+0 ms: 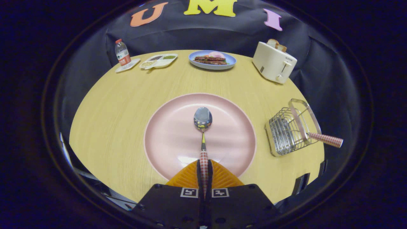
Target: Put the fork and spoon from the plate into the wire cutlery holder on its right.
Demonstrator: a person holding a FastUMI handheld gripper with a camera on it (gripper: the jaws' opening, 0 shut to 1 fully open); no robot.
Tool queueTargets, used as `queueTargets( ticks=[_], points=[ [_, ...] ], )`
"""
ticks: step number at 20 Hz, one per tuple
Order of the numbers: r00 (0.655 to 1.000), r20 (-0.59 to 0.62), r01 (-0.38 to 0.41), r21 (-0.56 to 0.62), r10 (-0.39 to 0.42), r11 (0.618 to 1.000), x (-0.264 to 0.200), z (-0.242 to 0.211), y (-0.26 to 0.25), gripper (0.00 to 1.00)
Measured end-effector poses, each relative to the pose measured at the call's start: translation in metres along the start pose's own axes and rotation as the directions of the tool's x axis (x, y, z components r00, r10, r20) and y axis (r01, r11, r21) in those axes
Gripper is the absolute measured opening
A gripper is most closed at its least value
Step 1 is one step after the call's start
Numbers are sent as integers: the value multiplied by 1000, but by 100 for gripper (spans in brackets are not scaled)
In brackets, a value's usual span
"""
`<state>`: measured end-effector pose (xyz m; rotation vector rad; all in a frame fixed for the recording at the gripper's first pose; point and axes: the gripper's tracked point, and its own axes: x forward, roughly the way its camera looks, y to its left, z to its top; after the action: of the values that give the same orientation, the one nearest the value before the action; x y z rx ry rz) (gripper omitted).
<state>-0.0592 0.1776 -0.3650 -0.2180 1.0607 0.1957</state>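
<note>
Gripper view: the gripper (203,171) has its jaws clamped on the checked handle of the spoon (203,119), whose bowl reaches ahead over the pink plate (165,133). Right of the plate, the wire cutlery holder (287,130) carries the fork (326,140) on the bench (111,105).

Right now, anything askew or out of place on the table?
Only the wire cutlery holder: a checked handle sticks out sideways over its rim, not upright. The claw is shut on the spoon over the pink plate.
</note>
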Motion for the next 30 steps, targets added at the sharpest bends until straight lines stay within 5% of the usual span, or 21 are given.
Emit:
queueTargets(
  ticks=[12, 21, 25, 30],
  points=[
    [999, 48, -26, 18, 25, 1000, -98, 81, -103, 1],
    [988, -148, -56, -74, 44, 996, -140, 88, -187, 1],
    [955, -283, -109, -58, 89, 992, -144, 83, -198, 0],
    [859, -491, -133, 57, 144, 989, -135, 62, -206, 0]
  ],
)
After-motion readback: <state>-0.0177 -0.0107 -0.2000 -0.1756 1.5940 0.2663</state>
